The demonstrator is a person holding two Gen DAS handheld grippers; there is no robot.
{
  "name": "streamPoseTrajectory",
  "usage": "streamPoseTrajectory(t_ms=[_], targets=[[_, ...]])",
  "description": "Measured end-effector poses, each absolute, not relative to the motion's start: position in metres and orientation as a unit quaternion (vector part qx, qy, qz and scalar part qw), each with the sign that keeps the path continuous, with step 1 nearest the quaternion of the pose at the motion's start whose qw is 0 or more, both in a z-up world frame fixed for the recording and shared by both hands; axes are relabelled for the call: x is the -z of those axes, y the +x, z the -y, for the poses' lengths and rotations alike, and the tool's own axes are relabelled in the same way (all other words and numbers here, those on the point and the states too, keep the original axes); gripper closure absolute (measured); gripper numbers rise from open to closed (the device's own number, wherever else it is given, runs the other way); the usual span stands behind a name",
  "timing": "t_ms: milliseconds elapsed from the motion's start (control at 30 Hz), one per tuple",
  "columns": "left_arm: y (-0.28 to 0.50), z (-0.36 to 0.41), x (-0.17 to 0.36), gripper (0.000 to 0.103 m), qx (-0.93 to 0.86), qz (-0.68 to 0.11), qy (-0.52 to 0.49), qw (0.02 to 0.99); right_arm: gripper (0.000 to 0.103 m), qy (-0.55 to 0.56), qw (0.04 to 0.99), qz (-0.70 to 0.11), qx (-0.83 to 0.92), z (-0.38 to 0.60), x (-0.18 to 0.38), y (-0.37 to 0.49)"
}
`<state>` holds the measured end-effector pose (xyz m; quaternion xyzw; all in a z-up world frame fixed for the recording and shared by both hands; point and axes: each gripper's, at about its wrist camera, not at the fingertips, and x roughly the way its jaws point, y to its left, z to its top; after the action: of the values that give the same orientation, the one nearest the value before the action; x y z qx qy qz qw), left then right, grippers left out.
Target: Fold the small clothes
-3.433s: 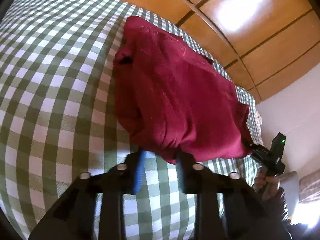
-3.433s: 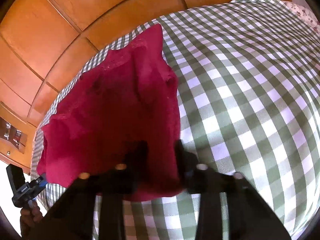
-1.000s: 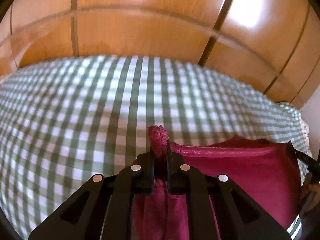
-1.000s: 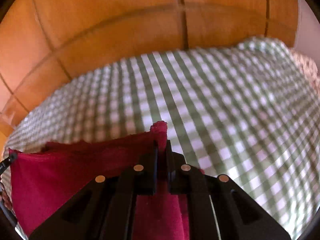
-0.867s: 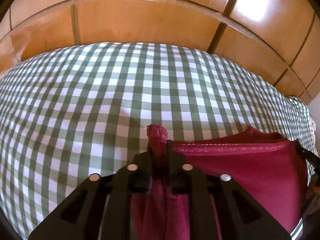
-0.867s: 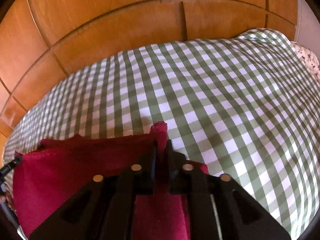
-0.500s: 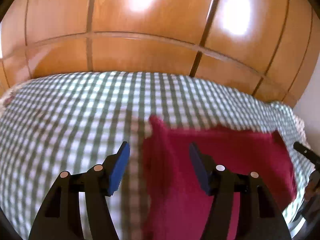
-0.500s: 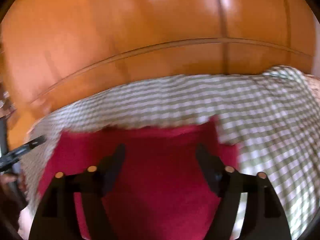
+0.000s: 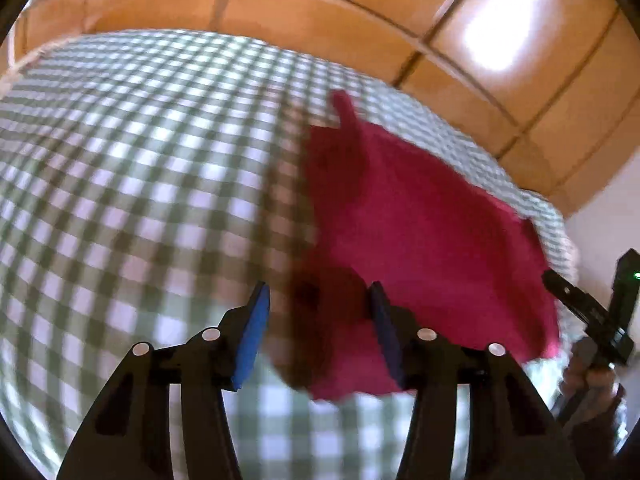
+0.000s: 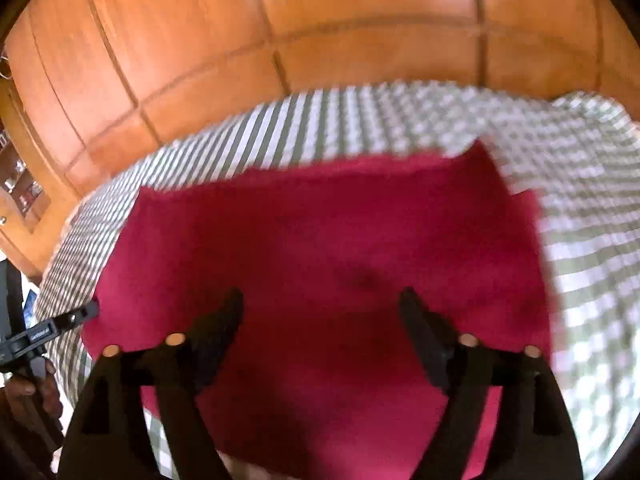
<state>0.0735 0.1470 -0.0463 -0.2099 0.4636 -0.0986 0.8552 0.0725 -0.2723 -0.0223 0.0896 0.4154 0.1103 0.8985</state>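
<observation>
My left gripper (image 9: 318, 312) and right gripper (image 10: 322, 312) both have their fingers spread wide, pinching nothing. The red cloth (image 10: 320, 248) lies flat on the checked bed (image 9: 120, 200), below both; wooden panels (image 10: 240, 40) stand behind.

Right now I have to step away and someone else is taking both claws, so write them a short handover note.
Left claw: open, holding nothing, above the near left corner of the red garment.
Right claw: open, empty, over the garment's middle.
The garment lies spread on the green checked cloth, below the wooden panelling; one small corner sticks up at its far edge.
Done: the garment is laid out and free of both claws.
Left: the folds themselves. Both views are blurred, so I cannot tell whether any fold is already in.
</observation>
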Motion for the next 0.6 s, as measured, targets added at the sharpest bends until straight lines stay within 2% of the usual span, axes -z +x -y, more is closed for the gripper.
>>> streamPoseTrajectory(t_ms=[33,200,233,267,300,333,367,400,433,500,600], targets=[[0.07,-0.146,0.045,0.043,0.107,-0.465,-0.217,0.852,0.019,0.106,0.9,-0.412,-0.097,0.291,0.017,0.063],[0.047,-0.13,0.05,0.043,0.141,-0.469,-0.237,0.839,0.018,0.148,0.891,-0.429,-0.023,0.359,0.021,0.017],[0.046,-0.128,0.052,0.043,0.138,-0.47,-0.234,0.84,0.018,0.163,0.883,-0.439,-0.019,0.37,0.028,0.01],[0.044,-0.126,0.054,0.049,0.136,-0.47,-0.234,0.84,0.019,0.176,0.877,-0.446,-0.023,0.377,0.034,0.005],[0.043,-0.127,0.054,0.054,0.135,-0.468,-0.239,0.84,0.028,0.189,0.869,-0.455,-0.033,0.38,0.041,0.001],[0.045,-0.128,0.056,0.066,0.137,-0.469,-0.245,0.837,0.042,0.198,0.864,-0.461,-0.04,0.38,0.046,-0.001],[0.044,-0.13,0.057,0.074,0.139,-0.469,-0.253,0.835,0.05,0.206,0.86,-0.465,-0.046,0.38,0.05,-0.005],[0.045,-0.131,0.057,0.078,0.138,-0.469,-0.254,0.835,0.063,0.21,0.858,-0.467,-0.052,0.38,0.053,-0.005],[0.043,-0.13,0.055,0.082,0.138,-0.468,-0.249,0.837,0.072,0.208,0.858,-0.466,-0.056,0.373,0.053,-0.006],[0.04,-0.131,0.052,0.086,0.137,-0.467,-0.238,0.841,0.083,0.208,0.858,-0.467,-0.061,0.37,0.049,-0.006],[0.029,-0.129,0.043,0.089,0.136,-0.465,-0.221,0.847,0.086,0.194,0.864,-0.46,-0.068,0.369,0.037,-0.01]])
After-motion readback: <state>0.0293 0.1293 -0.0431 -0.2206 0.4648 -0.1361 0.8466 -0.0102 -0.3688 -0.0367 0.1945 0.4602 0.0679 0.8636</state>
